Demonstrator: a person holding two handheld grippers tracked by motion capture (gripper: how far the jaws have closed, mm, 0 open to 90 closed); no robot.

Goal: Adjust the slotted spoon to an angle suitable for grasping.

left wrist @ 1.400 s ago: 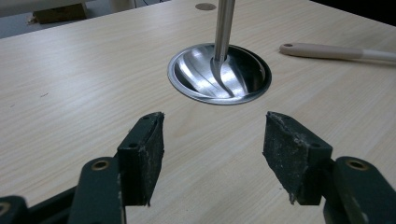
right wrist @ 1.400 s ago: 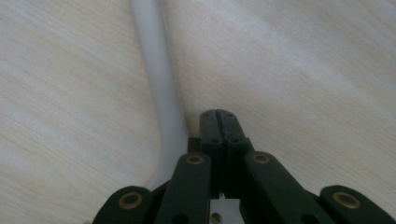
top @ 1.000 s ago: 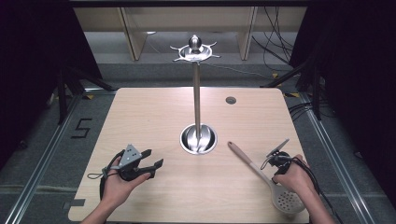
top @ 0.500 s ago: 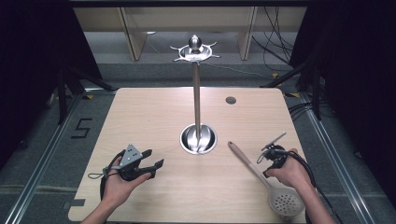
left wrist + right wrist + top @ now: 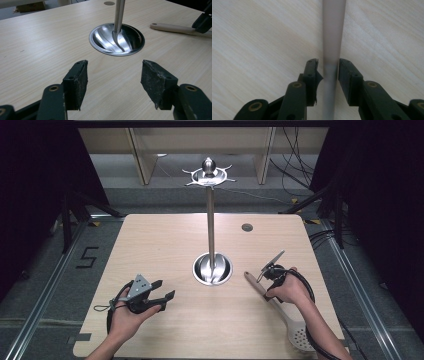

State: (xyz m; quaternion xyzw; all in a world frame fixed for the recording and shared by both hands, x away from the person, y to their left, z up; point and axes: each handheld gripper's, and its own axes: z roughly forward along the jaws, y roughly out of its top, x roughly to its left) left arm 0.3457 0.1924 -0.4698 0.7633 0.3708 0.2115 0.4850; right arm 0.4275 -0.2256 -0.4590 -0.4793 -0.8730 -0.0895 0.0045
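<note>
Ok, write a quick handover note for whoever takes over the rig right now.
Right tool: jaws have just been opening, straddling the skimmer spoon's handle with slight gaps, no grip.
Left tool: open, empty, near the front left of the table.
Skimmer spoon lies flat at front right; hanging stand is at centre, hooks empty.
Done: nothing hung.
Left: probably grip the handle, then hang the spoon.

Pale wood-grain table (image 5: 165, 245) with a small dark round spot (image 5: 247, 227) near the far edge. Shiny silver stand (image 5: 210, 235), mirror-bright dished base (image 5: 117, 39), plus a light beige spoon handle (image 5: 333, 37) ending in a speckled grey perforated head (image 5: 302, 338). Matte black jaws on both grippers (image 5: 120, 82) (image 5: 327, 75), brass-coloured rivets, grey plate on the left one.
</note>
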